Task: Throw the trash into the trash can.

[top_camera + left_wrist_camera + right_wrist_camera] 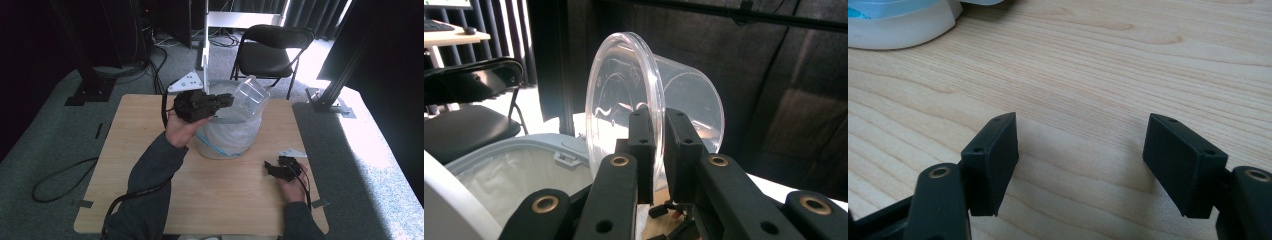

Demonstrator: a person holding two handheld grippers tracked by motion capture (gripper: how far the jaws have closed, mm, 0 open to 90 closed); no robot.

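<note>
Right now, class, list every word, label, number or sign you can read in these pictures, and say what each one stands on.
No text can be read in these pictures.
Clear plastic tub pinched at its rim by the left claw: faint embossed marks in its base, too blurred to read.
White bin: no readable label, only a blue streak on its liner.
Wooden table: bare grain, no writing.

Left claw (227, 100) raised, jaws pinched nearly together; right claw (1080, 150) low, jaws spread.
</note>
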